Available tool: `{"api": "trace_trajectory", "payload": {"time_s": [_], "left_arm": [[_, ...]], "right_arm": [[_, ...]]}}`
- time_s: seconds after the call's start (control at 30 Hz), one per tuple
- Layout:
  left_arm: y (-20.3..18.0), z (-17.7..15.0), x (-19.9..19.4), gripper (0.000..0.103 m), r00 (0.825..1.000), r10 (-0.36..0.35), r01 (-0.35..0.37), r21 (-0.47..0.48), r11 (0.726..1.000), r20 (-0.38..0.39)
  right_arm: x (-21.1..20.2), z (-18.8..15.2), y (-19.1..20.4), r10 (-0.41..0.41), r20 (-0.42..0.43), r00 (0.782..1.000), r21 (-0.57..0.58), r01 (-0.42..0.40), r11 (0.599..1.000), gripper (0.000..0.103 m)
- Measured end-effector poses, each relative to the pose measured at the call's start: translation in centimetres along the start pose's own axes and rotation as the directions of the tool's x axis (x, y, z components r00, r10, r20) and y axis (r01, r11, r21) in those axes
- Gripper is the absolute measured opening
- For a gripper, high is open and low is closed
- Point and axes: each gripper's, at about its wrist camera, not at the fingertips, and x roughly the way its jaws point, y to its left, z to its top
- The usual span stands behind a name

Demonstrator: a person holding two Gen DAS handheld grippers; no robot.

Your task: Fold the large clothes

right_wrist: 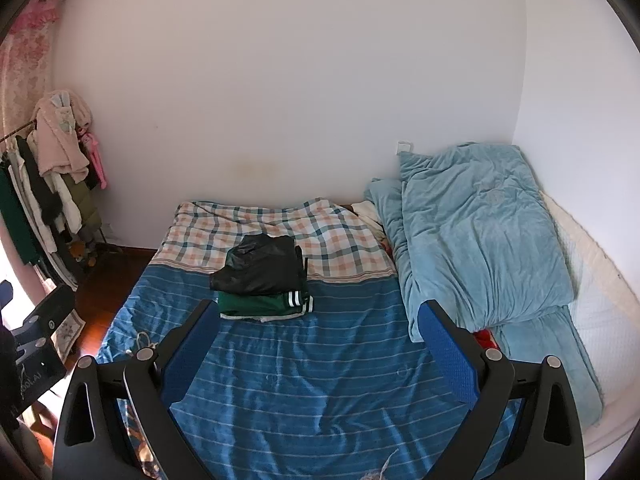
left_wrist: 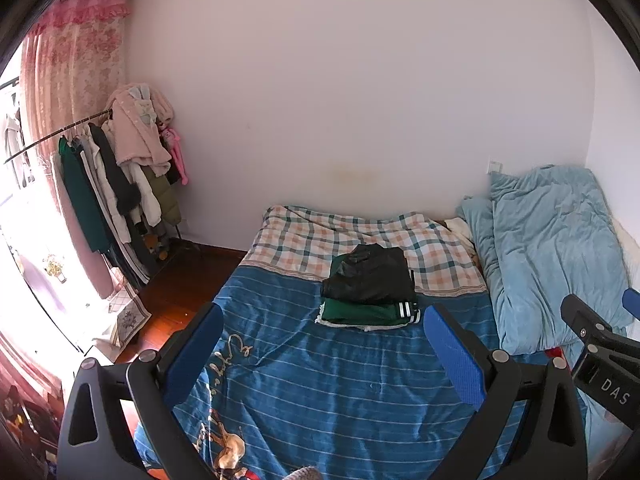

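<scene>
A stack of folded clothes lies on the bed: a shiny black garment (left_wrist: 370,276) (right_wrist: 260,266) on top of a green one with white cuff stripes (left_wrist: 368,314) (right_wrist: 264,304). The bed has a blue striped cover (left_wrist: 320,380) (right_wrist: 320,380). My left gripper (left_wrist: 320,344) is open and empty, held above the blue cover in front of the stack. My right gripper (right_wrist: 316,340) is open and empty, also above the cover, just right of the stack. The right gripper's body shows at the right edge of the left wrist view (left_wrist: 596,344).
A light blue quilt (left_wrist: 552,256) (right_wrist: 480,240) is piled along the right side of the bed. A plaid blanket (left_wrist: 360,236) (right_wrist: 272,224) lies behind the stack. A clothes rack (left_wrist: 120,184) (right_wrist: 48,184) with hanging coats stands at the left by a pink curtain (left_wrist: 76,60).
</scene>
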Motion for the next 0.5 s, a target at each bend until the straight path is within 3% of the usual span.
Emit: {"api": "trace_trajectory", "payload": {"time_s": [0.5], "left_arm": [[0.33, -0.20, -0.51, 0.103, 1.000, 0.004, -0.004, -0.009, 1.000, 0.005]], "right_arm": [[-0.83, -0.52, 0.13, 0.016, 0.003, 1.000, -0.009, -0.016, 1.000, 0.101]]}}
